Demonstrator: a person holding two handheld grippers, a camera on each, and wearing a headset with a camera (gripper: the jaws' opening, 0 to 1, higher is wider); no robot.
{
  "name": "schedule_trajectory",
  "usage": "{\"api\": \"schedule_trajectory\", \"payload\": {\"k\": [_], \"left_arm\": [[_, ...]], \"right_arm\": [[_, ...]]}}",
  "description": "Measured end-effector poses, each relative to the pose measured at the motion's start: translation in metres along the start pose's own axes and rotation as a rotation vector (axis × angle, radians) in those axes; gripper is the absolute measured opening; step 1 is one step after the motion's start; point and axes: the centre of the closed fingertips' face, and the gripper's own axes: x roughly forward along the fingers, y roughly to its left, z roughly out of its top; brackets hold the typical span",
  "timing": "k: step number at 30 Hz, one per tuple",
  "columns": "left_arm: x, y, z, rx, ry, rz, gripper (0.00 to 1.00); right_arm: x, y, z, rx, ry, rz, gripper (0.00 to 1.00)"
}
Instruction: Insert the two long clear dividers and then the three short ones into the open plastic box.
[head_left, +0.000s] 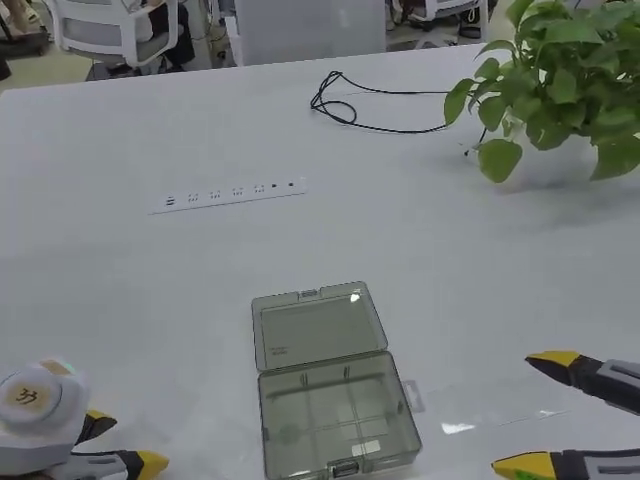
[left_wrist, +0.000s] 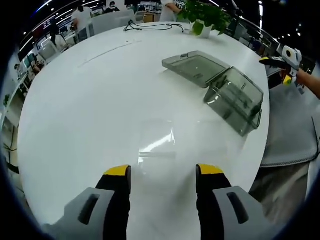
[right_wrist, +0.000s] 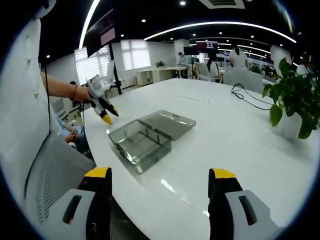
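The left gripper (left_wrist: 164, 170) and right gripper (head_left: 535, 410) both have their jaws apart and empty. A clear divider (head_left: 490, 405) lies flat on the tabletop (head_left: 150, 300) just right of the open plastic box (head_left: 300, 400). It probably needs a square pinch on one edge, or it may slide.

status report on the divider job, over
left gripper and right gripper open, empty. box lid open. clear divider lying right of it. path unobstructed.

Bright ceiling strips (right_wrist: 95, 20), glare on white table (head_left: 150, 290); fisheye edges bent.
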Motion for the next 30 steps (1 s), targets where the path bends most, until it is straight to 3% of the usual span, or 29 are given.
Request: {"api": "schedule_trajectory", "payload": {"k": [8, 14, 16, 30], "left_arm": [[0.003, 0.0, -0.006, -0.017, 0.048, 0.012, 0.46], [0.006, 0.006, -0.008, 0.028, 0.077, 0.04, 0.42], [0.006, 0.006, -0.01, 0.069, 0.098, 0.065, 0.41], [0.01, 0.016, -0.011, 0.061, 0.146, 0.056, 0.34]], "right_arm": [[0.0, 0.0, -0.001, 0.01, -0.001, -0.002, 0.79], [-0.001, -0.004, -0.005, 0.015, -0.005, -0.005, 0.78], [-0.002, -0.007, -0.006, 0.017, -0.009, -0.011, 0.78], [-0.003, -0.01, -0.016, 0.028, -0.008, -0.014, 0.77]]}}
